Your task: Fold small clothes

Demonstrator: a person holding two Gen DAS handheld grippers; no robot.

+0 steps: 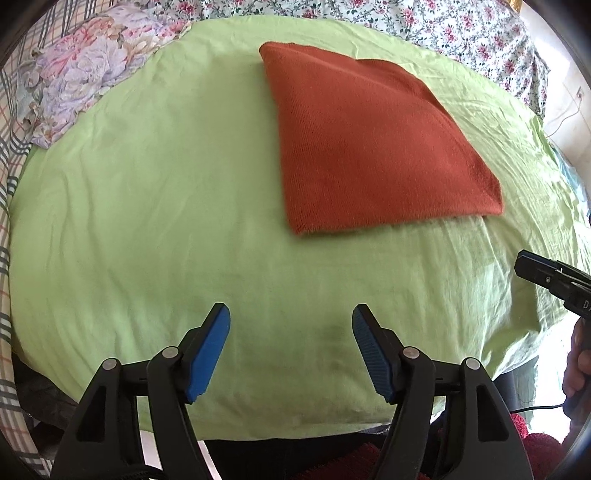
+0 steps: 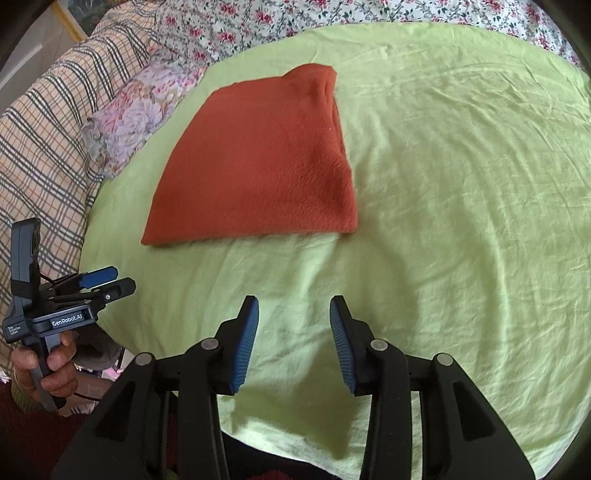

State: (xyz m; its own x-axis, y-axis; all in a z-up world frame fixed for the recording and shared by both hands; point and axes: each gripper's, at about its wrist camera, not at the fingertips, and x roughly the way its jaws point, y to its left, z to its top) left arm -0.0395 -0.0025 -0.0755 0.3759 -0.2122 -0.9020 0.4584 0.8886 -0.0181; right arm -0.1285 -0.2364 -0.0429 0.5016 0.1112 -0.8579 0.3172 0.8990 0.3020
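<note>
A rust-orange knit garment point(image 1: 373, 144) lies folded flat on a light green sheet point(image 1: 166, 192). It also shows in the right wrist view point(image 2: 258, 162) on the same sheet point(image 2: 461, 184). My left gripper point(image 1: 291, 314) is open and empty, hovering near the sheet's front edge, well short of the garment. My right gripper point(image 2: 294, 306) is open and empty, also short of the garment's near edge. The left gripper also appears in the right wrist view point(image 2: 110, 280), held in a hand at the left. The right gripper's body shows at the left wrist view's right edge point(image 1: 554, 277).
A floral pillow point(image 1: 85, 74) lies at the back left of the sheet. A plaid blanket point(image 2: 40, 147) covers the left side. A flowered bedspread point(image 1: 461, 26) runs along the back. A dark red cloth point(image 1: 532, 439) is below the front edge.
</note>
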